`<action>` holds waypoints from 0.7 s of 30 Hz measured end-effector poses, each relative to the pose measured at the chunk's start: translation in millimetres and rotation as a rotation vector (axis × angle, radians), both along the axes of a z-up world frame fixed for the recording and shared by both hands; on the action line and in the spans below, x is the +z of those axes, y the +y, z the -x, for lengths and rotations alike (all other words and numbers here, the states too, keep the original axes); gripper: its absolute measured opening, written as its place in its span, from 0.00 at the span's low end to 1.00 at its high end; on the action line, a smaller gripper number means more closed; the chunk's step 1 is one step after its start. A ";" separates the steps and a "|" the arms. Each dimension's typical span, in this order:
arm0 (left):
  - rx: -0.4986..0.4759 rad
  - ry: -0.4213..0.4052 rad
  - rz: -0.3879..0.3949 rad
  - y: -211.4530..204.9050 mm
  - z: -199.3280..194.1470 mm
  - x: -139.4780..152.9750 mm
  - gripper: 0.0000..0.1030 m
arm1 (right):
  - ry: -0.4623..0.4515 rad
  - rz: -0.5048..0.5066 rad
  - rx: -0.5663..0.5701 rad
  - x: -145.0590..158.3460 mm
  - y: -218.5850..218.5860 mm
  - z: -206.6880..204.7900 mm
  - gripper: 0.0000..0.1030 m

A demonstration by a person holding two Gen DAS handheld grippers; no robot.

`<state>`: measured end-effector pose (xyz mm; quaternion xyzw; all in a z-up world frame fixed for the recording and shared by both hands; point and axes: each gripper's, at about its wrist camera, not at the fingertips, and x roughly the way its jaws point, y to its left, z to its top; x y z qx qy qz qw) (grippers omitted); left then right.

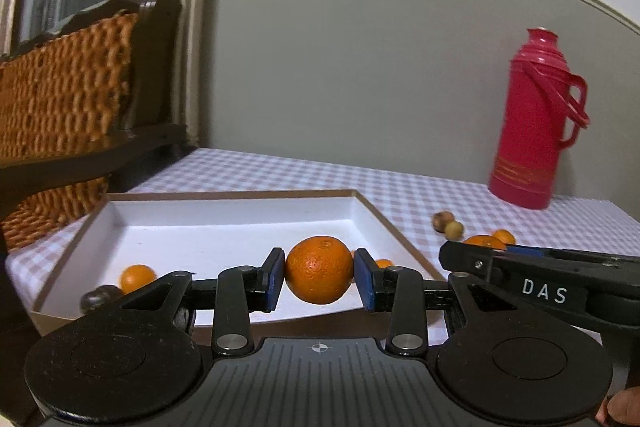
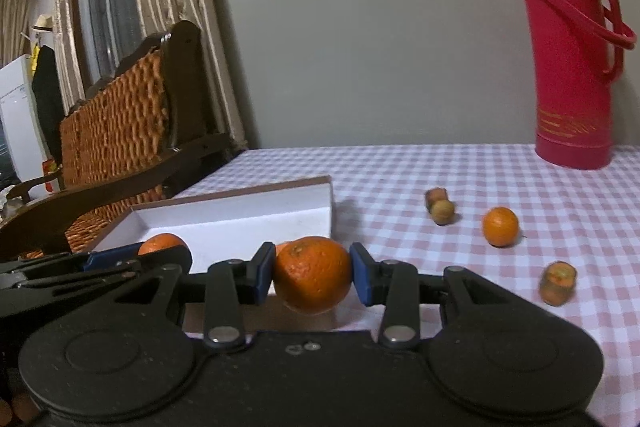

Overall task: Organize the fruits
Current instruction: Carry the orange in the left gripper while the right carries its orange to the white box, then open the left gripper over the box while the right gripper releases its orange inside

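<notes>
My left gripper (image 1: 319, 281) is shut on an orange (image 1: 319, 269) and holds it above the near part of a shallow white box (image 1: 224, 223). In the box lie a small orange (image 1: 137, 277) and a dark fruit (image 1: 100, 298). My right gripper (image 2: 312, 277) is shut on another orange (image 2: 313, 273) just right of the box's near corner (image 2: 320, 203). The right gripper shows in the left wrist view (image 1: 540, 269), and the left one in the right wrist view (image 2: 92, 267). Loose on the cloth lie an orange (image 2: 500, 227), two small brownish fruits (image 2: 440, 207) and another brownish fruit (image 2: 558, 283).
A red thermos (image 2: 572, 59) stands at the back right of the pink checked tablecloth (image 2: 400, 171). A wicker-backed wooden chair (image 2: 120, 131) stands at the table's left edge. A grey wall is behind, with curtains to the left.
</notes>
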<state>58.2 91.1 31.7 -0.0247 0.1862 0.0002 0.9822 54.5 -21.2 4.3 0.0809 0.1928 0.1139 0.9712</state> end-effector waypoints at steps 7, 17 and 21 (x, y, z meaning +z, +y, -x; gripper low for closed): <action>0.057 -0.007 0.008 24.0 -0.4 -0.4 0.37 | -0.020 -0.012 0.029 -0.6 14.7 -8.8 0.31; 0.172 -0.022 0.013 59.9 -12.9 0.1 0.37 | -0.039 -0.016 0.053 0.9 35.6 -23.9 0.31; 0.212 -0.030 0.008 73.6 -19.1 0.3 0.37 | -0.044 -0.019 0.063 1.2 43.2 -30.5 0.31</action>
